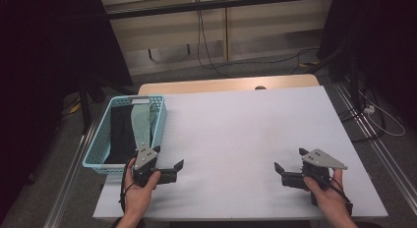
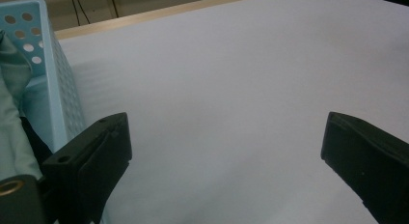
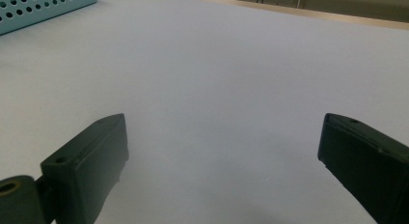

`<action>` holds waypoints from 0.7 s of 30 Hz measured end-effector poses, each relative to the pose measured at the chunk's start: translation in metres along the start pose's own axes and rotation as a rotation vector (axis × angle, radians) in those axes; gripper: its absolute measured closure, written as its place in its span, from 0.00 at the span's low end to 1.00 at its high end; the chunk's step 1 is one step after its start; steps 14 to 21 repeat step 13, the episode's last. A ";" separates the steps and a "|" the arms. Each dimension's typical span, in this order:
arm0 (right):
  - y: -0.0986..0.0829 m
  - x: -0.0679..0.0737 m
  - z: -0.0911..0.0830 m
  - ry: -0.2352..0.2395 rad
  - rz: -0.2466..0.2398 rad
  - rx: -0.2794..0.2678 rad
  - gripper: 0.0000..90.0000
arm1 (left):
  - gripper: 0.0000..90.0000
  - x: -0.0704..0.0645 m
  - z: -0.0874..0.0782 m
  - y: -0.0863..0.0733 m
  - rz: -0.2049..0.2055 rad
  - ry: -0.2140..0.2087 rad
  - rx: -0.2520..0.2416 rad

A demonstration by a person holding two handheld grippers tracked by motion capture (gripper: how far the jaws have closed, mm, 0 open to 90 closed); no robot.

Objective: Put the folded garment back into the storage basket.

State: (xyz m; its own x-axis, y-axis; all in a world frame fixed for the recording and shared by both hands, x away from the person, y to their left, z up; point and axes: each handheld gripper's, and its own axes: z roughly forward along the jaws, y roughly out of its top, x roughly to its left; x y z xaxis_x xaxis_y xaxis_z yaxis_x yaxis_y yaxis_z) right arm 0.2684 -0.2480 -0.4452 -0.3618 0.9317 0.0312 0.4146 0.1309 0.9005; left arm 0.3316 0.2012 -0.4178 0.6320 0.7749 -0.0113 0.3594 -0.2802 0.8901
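Observation:
My left gripper [image 1: 169, 157] rests near the table's front left, held by a hand, right beside the blue basket's [image 1: 161, 121] front corner. Its jaws stand wide open with nothing between them [image 2: 226, 137]. My right gripper [image 1: 289, 159] sits near the front right, also in a hand, pointing left towards the other. It is open and empty too [image 3: 224, 137]. The basket holds a black cloth [image 1: 119, 132] and a pale green cloth [image 1: 143, 122].
The white table top [image 1: 236, 125] spreads between and beyond both grippers. The perforated basket wall [image 2: 55, 93] is close on the left jaw's side, and its wall [image 3: 43, 4] lies far off in the right gripper view. Cables trail on the floor behind the table.

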 end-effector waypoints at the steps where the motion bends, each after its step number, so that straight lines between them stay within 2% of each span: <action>1: 0.000 0.000 0.000 -0.003 0.001 0.003 0.04 | 0.04 -0.001 0.000 0.000 0.003 0.003 0.003; 8: 0.000 0.000 0.003 -0.004 0.003 -0.002 0.04 | 0.04 -0.007 0.003 -0.001 0.026 -0.017 0.027; 12: 0.000 0.000 0.003 0.002 0.001 -0.002 0.04 | 0.04 -0.006 0.005 -0.002 0.012 -0.016 0.030; 21: 0.000 0.000 0.003 0.002 0.001 -0.002 0.04 | 0.04 -0.007 0.005 -0.002 0.011 -0.016 0.032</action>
